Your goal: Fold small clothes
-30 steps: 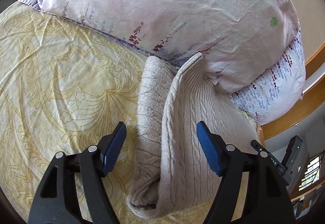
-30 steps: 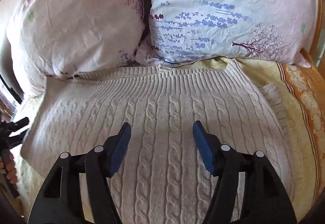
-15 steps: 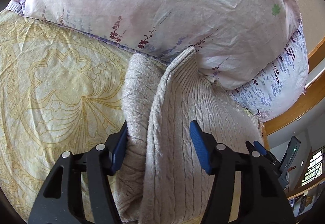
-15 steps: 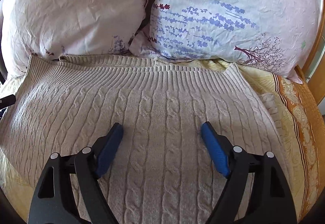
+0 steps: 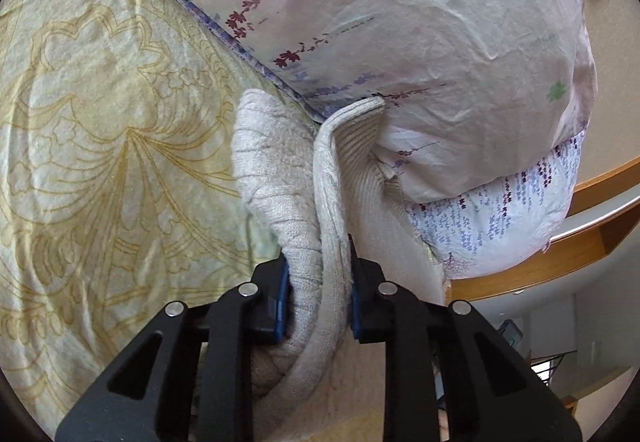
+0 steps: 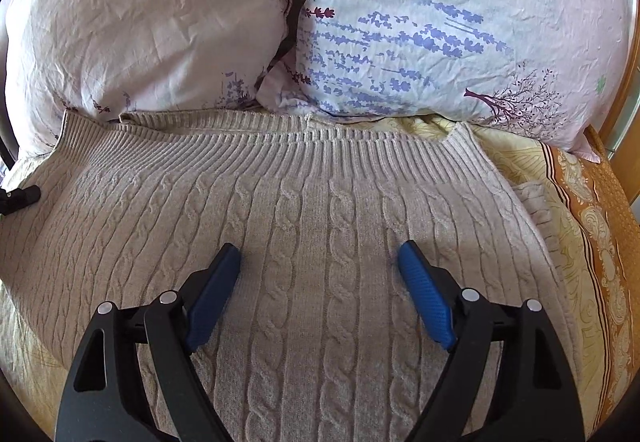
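Observation:
A beige cable-knit sweater [image 6: 312,209] lies flat on the bed, its ribbed hem against the pillows. In the left wrist view its side edge [image 5: 280,177] is bunched and folded over. My left gripper [image 5: 318,266] is shut on that bunched edge, blue pads pressing both sides of the fold. My right gripper [image 6: 320,262] is open and empty, its blue fingers spread just above the middle of the sweater. The left gripper's tip [image 6: 18,197] shows at the sweater's left edge.
Two floral pillows [image 6: 440,21] [image 6: 140,13] stand right behind the sweater. A yellow patterned bedsheet [image 5: 100,121] spreads left of it. A wooden bed frame [image 5: 580,242] lies to the right, and an orange sheet border [image 6: 592,226] runs there too.
My left gripper moved forward onto the sweater's folded edge and closed on it. My right gripper stayed open, settling slightly over the sweater's middle.

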A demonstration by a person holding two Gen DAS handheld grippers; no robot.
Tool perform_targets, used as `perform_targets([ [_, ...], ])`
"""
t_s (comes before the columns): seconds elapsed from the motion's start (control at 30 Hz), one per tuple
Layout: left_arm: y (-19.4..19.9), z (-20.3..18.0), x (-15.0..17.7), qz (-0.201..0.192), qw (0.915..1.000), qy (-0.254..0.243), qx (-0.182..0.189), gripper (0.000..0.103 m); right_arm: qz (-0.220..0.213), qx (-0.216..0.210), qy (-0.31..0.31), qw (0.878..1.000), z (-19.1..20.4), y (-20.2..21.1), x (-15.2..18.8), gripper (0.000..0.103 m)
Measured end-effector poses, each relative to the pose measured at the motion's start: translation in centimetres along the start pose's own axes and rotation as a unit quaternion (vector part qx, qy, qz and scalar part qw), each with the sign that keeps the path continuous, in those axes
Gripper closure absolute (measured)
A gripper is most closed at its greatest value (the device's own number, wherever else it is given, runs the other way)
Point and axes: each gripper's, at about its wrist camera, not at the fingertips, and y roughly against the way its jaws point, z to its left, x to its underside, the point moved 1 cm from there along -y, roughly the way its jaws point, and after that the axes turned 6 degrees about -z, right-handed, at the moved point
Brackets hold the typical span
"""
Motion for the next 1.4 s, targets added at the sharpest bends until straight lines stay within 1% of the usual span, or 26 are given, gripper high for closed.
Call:
perform_targets([
  [0.17, 0.0, -3.5, 0.9, -0.003, 0.9989, -0.006, 0.046, 0.081, -0.001, 0.002, 0.002, 1.000, 0.2, 0.0, 0.1, 0.019],
  [0.27, -0.4, -6.0, 1.8, -0.001, 0.9976, -0.021, 0.065, 0.081, -0.002, 0.003, 0.004, 1.000, 0.2, 0.1, 0.2, 0.017],
  [0.37, -1.4, -8.2, 2.7, 0.006, 0.9952, -0.014, 0.097, 0.082, -0.003, -0.004, 0.009, 1.000, 0.1, 0.2, 0.3, 0.015],
  [0.4, -1.9, -9.0, 3.1, 0.009, 0.9938, -0.010, 0.110, 0.082, -0.001, -0.017, 0.008, 1.000, -0.1, 0.3, 0.2, 0.015],
  [0.43, -2.3, -9.8, 3.5, 0.013, 0.9926, -0.010, 0.120, 0.083, 0.001, -0.038, -0.003, 0.999, -0.6, 0.6, 0.2, 0.012],
  [0.47, -2.9, -10.6, 4.0, 0.017, 0.9915, -0.013, 0.128, 0.083, -0.001, -0.071, -0.027, 0.997, -1.3, 0.9, 0.0, 0.008],
  [0.53, -4.1, -12.0, 4.8, 0.028, 0.9893, -0.017, 0.142, 0.084, 0.000, -0.142, -0.091, 0.986, -3.0, 1.4, -0.3, 0.008],
  [0.6, -5.6, -13.3, 5.8, 0.047, 0.9846, -0.012, 0.168, 0.090, 0.007, -0.207, -0.147, 0.967, -4.7, 1.4, -0.4, 0.008],
  [0.63, -6.4, -14.0, 6.3, 0.057, 0.9819, -0.009, 0.180, 0.096, 0.012, -0.233, -0.169, 0.957, -5.4, 1.3, -0.4, 0.008],
  [0.7, -7.7, -15.5, 7.3, 0.065, 0.9812, -0.027, 0.180, 0.096, 0.028, -0.286, -0.223, 0.931, -7.0, 0.6, -0.2, 0.008],
  [0.73, -8.5, -16.0, 7.7, 0.072, 0.9793, -0.034, 0.186, 0.103, 0.038, -0.310, -0.245, 0.918, -7.5, 0.1, -0.1, 0.008],
  [0.77, -9.3, -16.4, 8.2, 0.086, 0.9769, -0.030, 0.194, 0.103, 0.045, -0.329, -0.260, 0.907, -8.0, -0.2, 0.0, 0.008],
  [0.87, -10.3, -16.7, 9.2, 0.099, 0.9751, -0.033, 0.196, 0.103, 0.040, -0.354, -0.278, 0.892, -8.6, -0.1, 0.0, 0.008],
  [0.93, -9.9, -16.3, 9.3, 0.105, 0.9744, -0.033, 0.196, 0.102, 0.039, -0.370, -0.278, 0.886, -8.5, 0.0, -0.1, 0.009],
  [0.97, -9.2, -15.8, 9.2, 0.103, 0.9757, -0.038, 0.190, 0.102, 0.040, -0.380, -0.273, 0.883, -8.2, 0.1, -0.1, 0.010],
  [1.0, -8.3, -15.4, 9.1, 0.095, 0.9783, -0.050, 0.177, 0.099, 0.041, -0.386, -0.267, 0.882, -7.9, 0.3, -0.2, 0.011],
  [1.03, -7.2, -15.0, 9.0, 0.084, 0.9812, -0.070, 0.159, 0.088, 0.043, -0.394, -0.260, 0.881, -7.4, 0.3, -0.2, 0.014],
  [1.07, -6.0, -14.7, 9.0, 0.067, 0.9841, -0.092, 0.137, 0.067, 0.048, -0.402, -0.252, 0.879, -7.0, 0.1, -0.4, 0.017],
  [1.1, -4.7, -14.4, 8.9, 0.042, 0.9860, -0.120, 0.108, 0.057, 0.053, -0.404, -0.244, 0.880, -6.4, 0.0, -0.4, 0.018],
  [1.13, -3.2, -14.1, 9.0, 0.015, 0.9854, -0.151, 0.076, 0.043, 0.056, -0.404, -0.237, 0.882, -5.9, -0.1, -0.4, 0.020],
  [1.17, -2.0, -13.7, 9.4, -0.007, 0.9827, -0.177, 0.054, 0.037, 0.058, -0.404, -0.231, 0.883, -5.5, -0.1, -0.4, 0.021],
  [1.2, -0.7, -13.3, 9.8, -0.026, 0.9783, -0.203, 0.034, 0.034, 0.062, -0.405, -0.227, 0.883, -5.1, -0.2, -0.4, 0.021],
  [1.27, 1.2, -12.3, 10.5, -0.063, 0.9685, -0.241, -0.005, 0.021, 0.060, -0.408, -0.226, 0.882, -4.5, -0.3, -0.5, 0.024],
  [1.3, 2.0, -11.7, 10.8, -0.084, 0.9626, -0.257, -0.022, 0.018, 0.061, -0.405, -0.226, 0.884, -4.2, -0.4, -0.4, 0.024],
  [1.37, 2.9, -10.5, 11.0, -0.110, 0.9544, -0.275, -0.039, 0.016, 0.069, -0.383, -0.217, 0.895, -3.5, -0.5, -0.5, 0.028],
  [1.4, 3.0, -9.9, 10.9, -0.116, 0.9540, -0.274, -0.038, 0.014, 0.073, -0.372, -0.211, 0.901, -3.2, -0.6, -0.4, 0.030],
])
